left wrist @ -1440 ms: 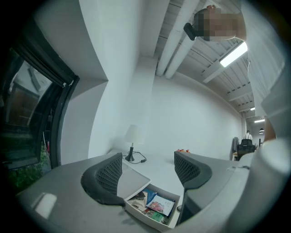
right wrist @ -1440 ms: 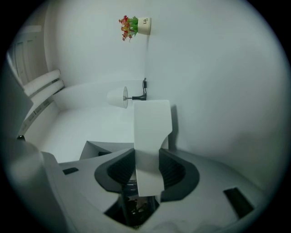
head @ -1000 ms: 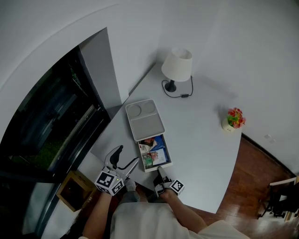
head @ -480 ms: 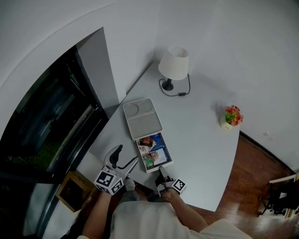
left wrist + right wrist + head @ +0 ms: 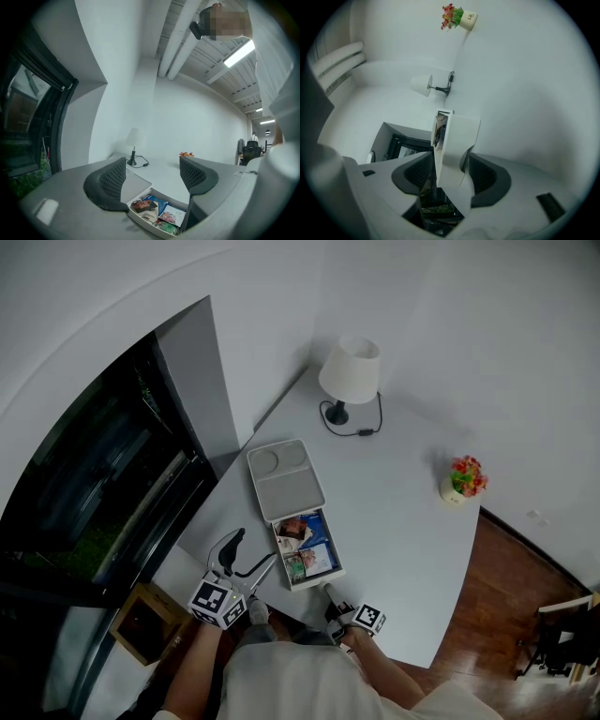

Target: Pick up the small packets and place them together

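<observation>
1. A white desk (image 5: 403, 512) is set against plain white walls.
2. Small colourful packets (image 5: 307, 554) are kept in an open white plastic box (image 5: 286, 486).
3. The left claw (image 5: 152, 174) is held open, empty.
4. The right claw (image 5: 447, 169) has just been opening; the box end is framed between its jaws, ungripped.

A surface (image 5: 403, 521) stretches away from the viewer, with a window (image 5: 94, 502) along its left side. Near the front edge sits an open box (image 5: 338, 559) with small packets (image 5: 305, 545) lying inside it. The box's lid (image 5: 286, 486) lies flat just behind the box, touching it. A lamp (image 5: 350, 371) stands at the far end, behind the lid. A flower pot (image 5: 462, 480) stands well apart to the right, close to the surface's right edge.
</observation>
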Demonstrator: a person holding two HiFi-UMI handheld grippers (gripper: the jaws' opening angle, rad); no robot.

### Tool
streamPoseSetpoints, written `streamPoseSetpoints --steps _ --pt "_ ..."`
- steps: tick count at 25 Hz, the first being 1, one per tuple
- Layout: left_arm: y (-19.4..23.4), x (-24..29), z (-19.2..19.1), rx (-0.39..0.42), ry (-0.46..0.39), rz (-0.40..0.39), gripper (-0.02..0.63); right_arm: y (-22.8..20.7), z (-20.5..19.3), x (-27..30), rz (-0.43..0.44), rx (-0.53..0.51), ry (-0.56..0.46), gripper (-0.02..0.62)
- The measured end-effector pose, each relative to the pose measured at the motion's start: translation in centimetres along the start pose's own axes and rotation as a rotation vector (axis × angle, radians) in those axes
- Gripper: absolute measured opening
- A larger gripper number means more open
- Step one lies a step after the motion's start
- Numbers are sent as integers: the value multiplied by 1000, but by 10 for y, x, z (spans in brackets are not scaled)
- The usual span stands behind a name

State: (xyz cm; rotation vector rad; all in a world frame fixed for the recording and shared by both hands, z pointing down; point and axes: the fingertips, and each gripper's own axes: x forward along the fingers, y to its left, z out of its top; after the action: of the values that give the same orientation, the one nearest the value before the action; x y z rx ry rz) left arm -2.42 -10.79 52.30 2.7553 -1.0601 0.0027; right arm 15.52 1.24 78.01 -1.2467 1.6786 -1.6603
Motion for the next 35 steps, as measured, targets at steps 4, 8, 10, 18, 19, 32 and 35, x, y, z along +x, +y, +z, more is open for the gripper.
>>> streamPoseSetpoints --steps 4,8,10,18,19,32,35 --pt "4 2 1 12 5 1 350 9 43 -40 -39 -169 -69 262" --pt "3 5 1 29 9 -5 350 34 103 -66 -73 -360 -201 327" --pt "0 7 3 43 18 -26 350 57 132 -73 -71 -458 -255 328" --pt "9 -1 24 169 54 -72 350 183 186 -65 -59 -1092 -253 367" --pt "12 -1 29 166 42 -60 351 201 184 -59 -44 -1150 -258 367" --pt "-13 -5 57 148 -68 -72 425 328 108 -18 155 -1435 -279 451" --pt "-12 -7 52 112 -57 -59 429 325 98 -16 162 -1450 -239 450"
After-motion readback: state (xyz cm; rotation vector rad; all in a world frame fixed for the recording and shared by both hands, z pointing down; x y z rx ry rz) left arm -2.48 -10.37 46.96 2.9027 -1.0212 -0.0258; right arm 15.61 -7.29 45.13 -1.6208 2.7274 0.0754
